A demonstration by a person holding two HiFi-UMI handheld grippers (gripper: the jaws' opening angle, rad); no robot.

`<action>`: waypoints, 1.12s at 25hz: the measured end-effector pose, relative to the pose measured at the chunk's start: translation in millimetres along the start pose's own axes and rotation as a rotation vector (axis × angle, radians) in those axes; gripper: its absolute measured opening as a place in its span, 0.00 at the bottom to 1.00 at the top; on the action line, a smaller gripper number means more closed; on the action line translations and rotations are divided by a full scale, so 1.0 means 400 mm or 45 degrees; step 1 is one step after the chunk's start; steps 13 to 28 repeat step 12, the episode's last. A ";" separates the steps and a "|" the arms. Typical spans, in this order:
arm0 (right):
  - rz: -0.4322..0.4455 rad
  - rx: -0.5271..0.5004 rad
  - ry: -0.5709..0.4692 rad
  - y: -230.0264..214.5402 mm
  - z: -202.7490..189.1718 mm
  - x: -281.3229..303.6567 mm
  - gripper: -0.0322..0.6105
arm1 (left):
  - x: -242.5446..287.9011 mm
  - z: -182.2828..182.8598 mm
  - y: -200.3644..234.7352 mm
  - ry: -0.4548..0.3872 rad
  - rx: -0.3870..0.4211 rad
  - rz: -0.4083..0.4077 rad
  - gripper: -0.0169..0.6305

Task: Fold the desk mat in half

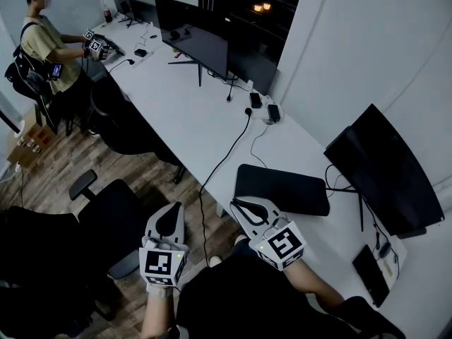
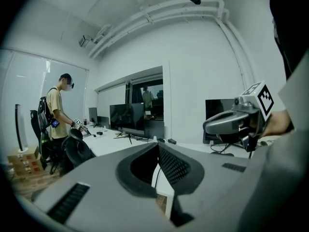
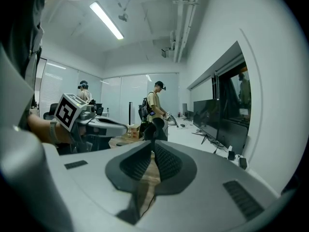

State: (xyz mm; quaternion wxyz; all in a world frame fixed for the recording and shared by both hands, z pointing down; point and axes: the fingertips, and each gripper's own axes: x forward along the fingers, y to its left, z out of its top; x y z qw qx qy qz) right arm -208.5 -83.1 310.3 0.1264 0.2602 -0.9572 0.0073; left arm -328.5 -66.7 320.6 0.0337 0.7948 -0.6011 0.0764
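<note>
Desk mat [image 1: 282, 188] lies flat on bench [image 1: 191, 119]. Right tool [image 1: 239, 204] is closed and empty, just short of the mat's near edge. Left tool [image 1: 171, 212] is closed and empty, farther left.

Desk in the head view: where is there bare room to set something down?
Bare: the white desk between the far monitor and the desk mat, crossed only by one black cable. Crowded: the wall edge by the adapters and the right end around the near monitor.

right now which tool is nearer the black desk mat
Right. The right tool is just by the near left corner of the flat black desk mat; the left tool is further left, off the white desk.
</note>
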 end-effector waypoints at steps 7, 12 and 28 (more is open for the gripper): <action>-0.004 0.001 0.008 -0.008 -0.001 0.007 0.10 | 0.013 0.001 0.010 -0.013 -0.014 -0.005 0.04; -0.007 -0.006 0.022 -0.001 -0.007 0.012 0.10 | 0.007 -0.006 0.015 -0.005 -0.110 -0.016 0.04; -0.007 -0.006 0.022 -0.001 -0.007 0.012 0.10 | 0.007 -0.006 0.015 -0.005 -0.110 -0.016 0.04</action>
